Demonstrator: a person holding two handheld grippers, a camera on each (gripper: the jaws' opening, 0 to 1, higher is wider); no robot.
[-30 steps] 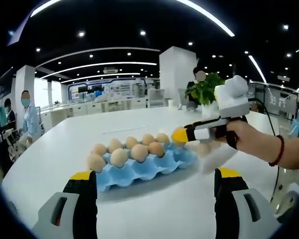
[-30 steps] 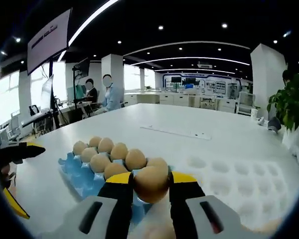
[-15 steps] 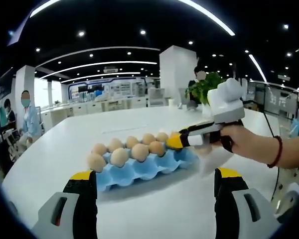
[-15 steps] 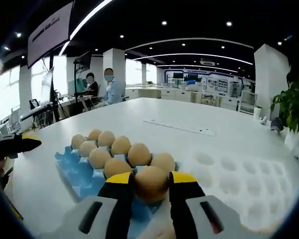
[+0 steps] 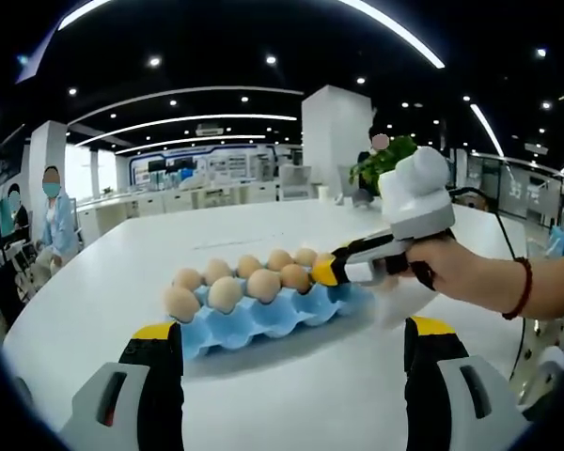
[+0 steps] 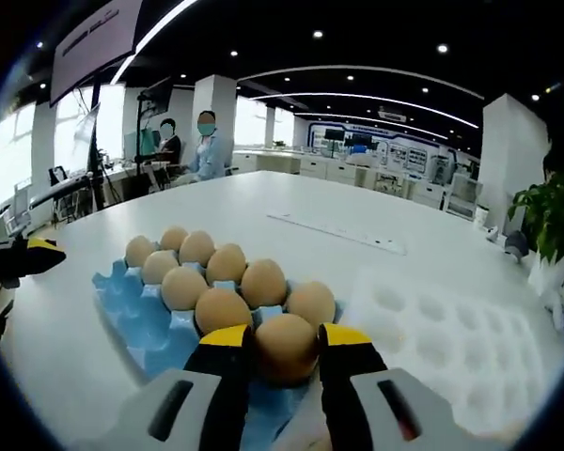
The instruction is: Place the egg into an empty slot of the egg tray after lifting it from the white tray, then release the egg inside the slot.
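A brown egg (image 6: 286, 347) sits between the yellow-tipped jaws of my right gripper (image 6: 286, 349), which is shut on it, just above the near right end of the blue egg tray (image 6: 136, 303). Several brown eggs fill the tray's far slots. The white tray (image 6: 451, 329) with round hollows lies to the right of the blue one. In the left gripper view the blue egg tray (image 5: 263, 319) lies ahead, and the right gripper (image 5: 321, 270), held by a hand, hangs over its right end. My left gripper (image 5: 291, 340) is open above the table with nothing between its jaws.
The white table (image 5: 94, 272) stretches wide around both trays. A potted plant (image 6: 550, 211) stands at the right, beside the white tray. People sit at desks far off on the left (image 6: 205, 146). A white strip (image 6: 338, 231) lies on the table beyond the trays.
My right gripper has moved with the egg from above the white tray's side down over the blue tray's right end. The left gripper has stayed still.
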